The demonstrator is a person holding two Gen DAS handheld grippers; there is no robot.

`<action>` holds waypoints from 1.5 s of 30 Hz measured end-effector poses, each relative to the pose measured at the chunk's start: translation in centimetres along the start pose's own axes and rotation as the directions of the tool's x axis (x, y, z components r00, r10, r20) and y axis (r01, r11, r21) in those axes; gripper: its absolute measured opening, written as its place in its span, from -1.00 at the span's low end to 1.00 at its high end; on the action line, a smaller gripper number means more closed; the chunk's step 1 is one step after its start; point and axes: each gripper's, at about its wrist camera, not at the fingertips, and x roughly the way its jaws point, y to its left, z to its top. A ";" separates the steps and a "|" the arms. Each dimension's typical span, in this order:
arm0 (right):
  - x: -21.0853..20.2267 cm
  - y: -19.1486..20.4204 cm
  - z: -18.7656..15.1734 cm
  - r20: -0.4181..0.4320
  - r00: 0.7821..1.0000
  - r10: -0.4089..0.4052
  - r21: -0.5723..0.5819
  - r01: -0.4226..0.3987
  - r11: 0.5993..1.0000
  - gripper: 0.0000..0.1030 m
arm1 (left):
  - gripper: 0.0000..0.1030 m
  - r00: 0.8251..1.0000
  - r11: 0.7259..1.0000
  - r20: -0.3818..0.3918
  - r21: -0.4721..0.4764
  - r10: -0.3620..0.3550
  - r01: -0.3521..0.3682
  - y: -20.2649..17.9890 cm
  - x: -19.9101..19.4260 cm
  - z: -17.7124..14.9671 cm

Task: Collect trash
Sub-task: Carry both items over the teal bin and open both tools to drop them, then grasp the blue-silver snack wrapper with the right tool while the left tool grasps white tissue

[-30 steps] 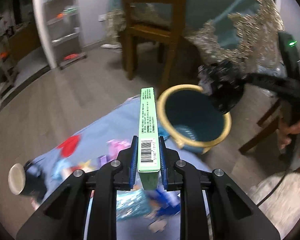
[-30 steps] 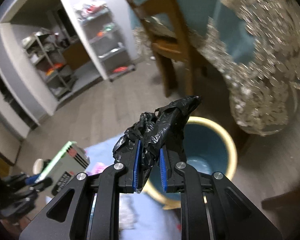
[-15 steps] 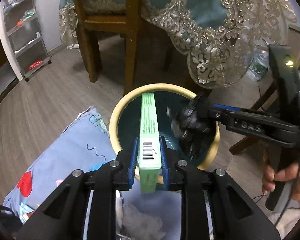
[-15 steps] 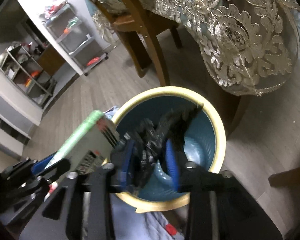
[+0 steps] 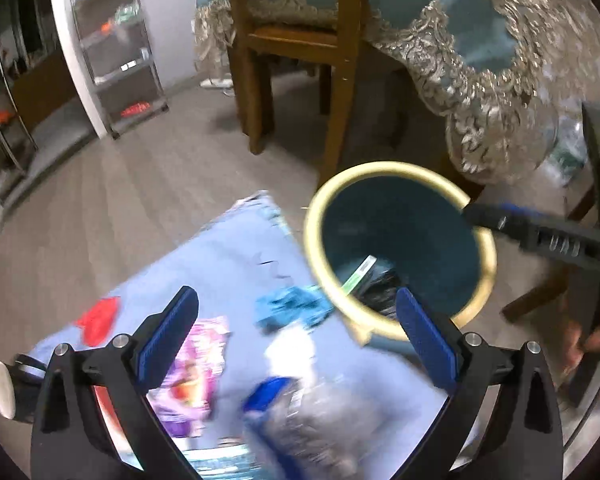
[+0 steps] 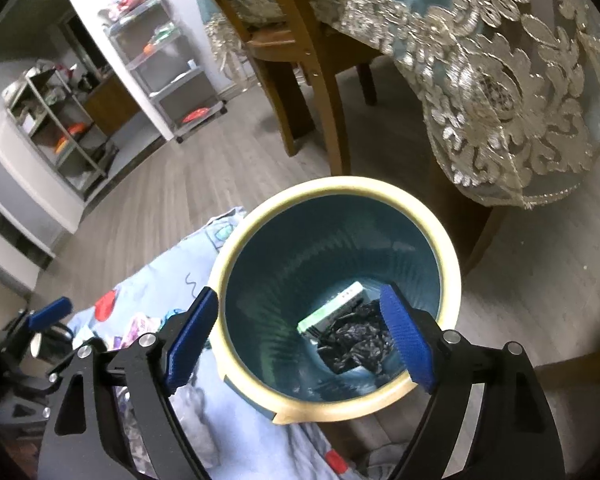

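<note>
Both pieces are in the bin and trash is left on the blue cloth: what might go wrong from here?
1. The left claw, opening with nothing between its pads, hangs over blurred wrappers lying close together; a grab may catch the blue cloth too.
2. The right claw, also opening and empty, sits just above the bin rim and might knock it when it pulls away.

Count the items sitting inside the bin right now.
2. A green-edged box leans against the left of the bin floor; a crumpled black plastic bag lies right beside it. Something smaller could be hidden beneath them.
</note>
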 end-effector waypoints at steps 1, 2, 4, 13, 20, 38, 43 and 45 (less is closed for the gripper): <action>0.0 0.2 0.0 0.001 1.000 -0.001 -0.008 0.001 1.000 0.65 | 0.88 1.000 1.000 0.007 0.018 0.002 -0.002 0.6 -0.6 -0.6; -0.1 0.4 0.0 0.002 1.000 -0.002 -0.017 0.002 1.000 0.65 | 0.88 1.000 1.000 0.008 0.021 0.004 -0.004 1.2 -1.1 -1.1; -0.3 0.7 0.0 0.008 1.000 -0.004 -0.031 0.004 0.999 0.65 | 0.88 1.000 1.000 0.002 0.012 0.009 -0.009 2.4 -1.9 -2.1; -1.2 2.8 -0.4 0.020 1.000 0.019 -0.121 -0.017 0.992 0.70 | 0.88 0.999 0.996 0.005 -0.088 0.032 -0.032 7.8 -6.3 -6.5; -0.7 5.4 -1.6 -0.032 0.994 0.101 -0.233 -0.106 0.967 0.87 | 0.88 0.998 0.994 -0.012 -0.090 0.055 -0.056 10.6 -8.5 -10.9; 2.5 19.1 -10.0 -0.323 0.938 0.127 -0.710 -0.329 0.622 0.86 | 0.88 0.973 0.989 -0.213 -0.097 0.088 -0.111 14.5 -3.0 -18.5; 3.5 19.1 -10.5 -0.341 0.935 0.097 -0.698 -0.321 0.640 0.80 | 0.87 0.968 0.990 -0.236 -0.094 0.083 -0.108 14.5 -2.1 -19.4; 3.9 18.8 -10.5 -0.346 0.934 0.089 -0.686 -0.316 0.656 0.71 | 0.75 0.968 0.992 -0.238 -0.082 0.077 -0.099 14.3 -2.0 -19.5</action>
